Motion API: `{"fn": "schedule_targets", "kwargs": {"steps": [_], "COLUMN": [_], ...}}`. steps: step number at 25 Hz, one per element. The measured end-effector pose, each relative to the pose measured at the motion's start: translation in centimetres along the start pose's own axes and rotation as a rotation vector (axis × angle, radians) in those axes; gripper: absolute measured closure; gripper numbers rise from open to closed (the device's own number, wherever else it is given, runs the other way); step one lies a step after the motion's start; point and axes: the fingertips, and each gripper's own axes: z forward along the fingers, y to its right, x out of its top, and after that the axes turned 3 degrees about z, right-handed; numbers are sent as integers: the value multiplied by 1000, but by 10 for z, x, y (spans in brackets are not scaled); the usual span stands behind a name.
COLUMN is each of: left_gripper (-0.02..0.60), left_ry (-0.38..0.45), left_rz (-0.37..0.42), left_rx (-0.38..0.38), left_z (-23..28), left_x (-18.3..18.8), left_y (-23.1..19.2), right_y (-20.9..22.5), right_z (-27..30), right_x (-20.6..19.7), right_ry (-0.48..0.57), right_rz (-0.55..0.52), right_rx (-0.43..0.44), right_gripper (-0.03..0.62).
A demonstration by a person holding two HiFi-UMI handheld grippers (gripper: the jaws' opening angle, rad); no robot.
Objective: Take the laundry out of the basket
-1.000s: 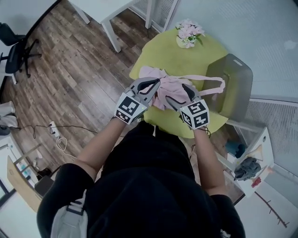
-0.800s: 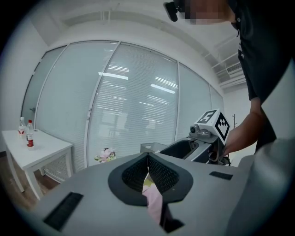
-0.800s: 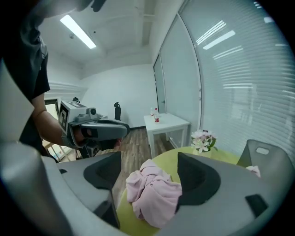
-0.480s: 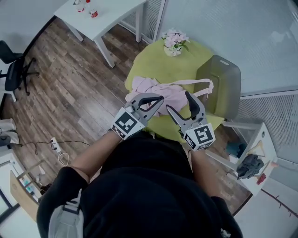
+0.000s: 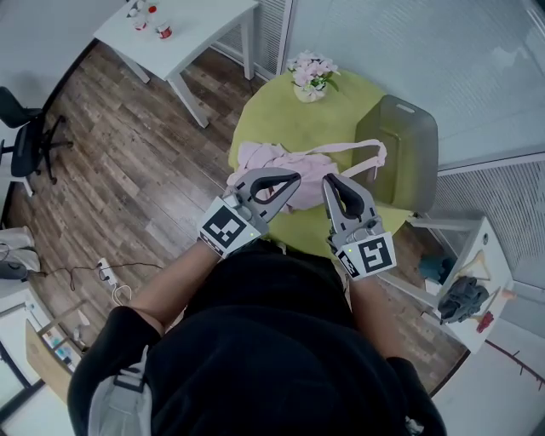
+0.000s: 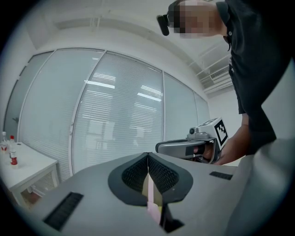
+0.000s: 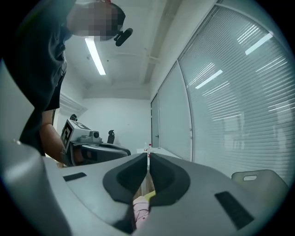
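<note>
Green round table (image 5: pixel 277 119), pink laundry (image 5: pixel 294 163), grey basket (image 5: pixel 400 153)

office room: blind-covered glass partitions (image 5: pixel 409 51), swivel chair (image 5: pixel 27 140), white desk (image 5: pixel 192 25)

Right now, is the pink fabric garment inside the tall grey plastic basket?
No, the pink garment lies spread on the round yellow-green table, outside the grey basket beside it.

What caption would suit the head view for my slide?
Left gripper and right gripper, both shut, hover over a pink garment on a round green table.
</note>
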Motion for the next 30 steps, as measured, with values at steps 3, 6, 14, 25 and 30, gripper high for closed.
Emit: {"fn": "schedule_targets", "kwargs": {"steps": [3, 6, 14, 25, 30], "left_gripper": [571, 571, 571, 571, 571], "left_ry": [22, 52, 52, 32, 28], "left_rz": [-7, -33, -36, -11, -7], "left_rx": [2, 11, -4, -22, -21], "left_z": [3, 6, 10, 8, 5], "left_x": [5, 8, 11, 12, 11], "left_y": [1, 3, 5, 6, 9], "right_y": [0, 0, -1, -6, -8], "right_z": [-3, -6, -9, -7, -10], "right_x": [-1, -1, 3, 5, 4], "right_ry": [-2, -5, -9, -1, -6], "right_rz": [0, -6, 4, 3, 1], "right_rx": [-1, 7, 22, 18, 12], "right_gripper": [571, 571, 571, 571, 571]}}
